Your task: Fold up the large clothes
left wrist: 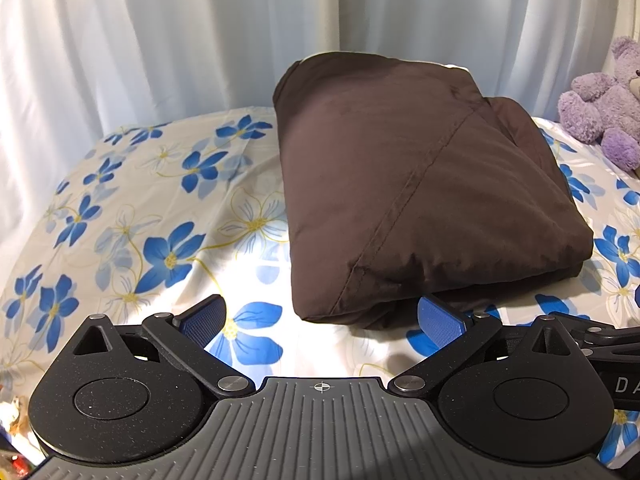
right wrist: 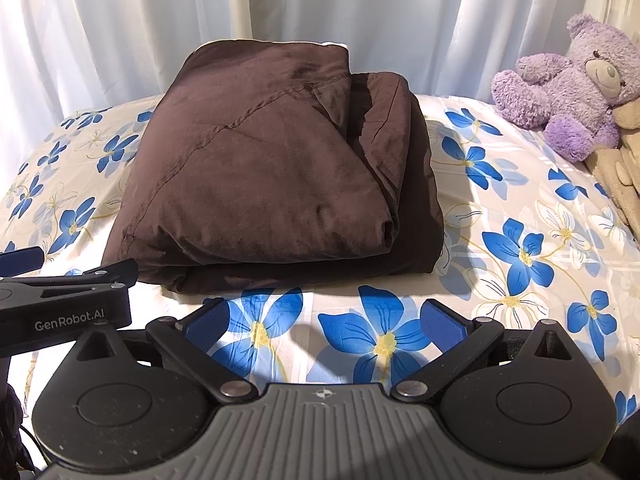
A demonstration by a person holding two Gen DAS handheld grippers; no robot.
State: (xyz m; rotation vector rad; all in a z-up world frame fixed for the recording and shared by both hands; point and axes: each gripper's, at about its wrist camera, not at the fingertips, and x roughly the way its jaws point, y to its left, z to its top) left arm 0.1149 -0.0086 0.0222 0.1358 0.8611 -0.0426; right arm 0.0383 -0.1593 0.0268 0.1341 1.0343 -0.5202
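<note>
White curtains [right wrist: 320, 0] back a floral bedsheet [right wrist: 520, 248] where the folded brown garment [right wrist: 272, 172] lies at twelve o'clock of the wide-spread, empty left gripper [left wrist: 322, 320] and right gripper [right wrist: 326, 320], a purple teddy bear [right wrist: 568, 80] at two o'clock.

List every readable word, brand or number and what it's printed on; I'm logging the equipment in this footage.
"GenRobot.AI": white print on the body of the left claw, seen in the right wrist view.
"DA": white letters, cut off by the frame edge, on the right claw body in the left wrist view.
The brown folded garment and the floral bedsheet bear no text.
</note>
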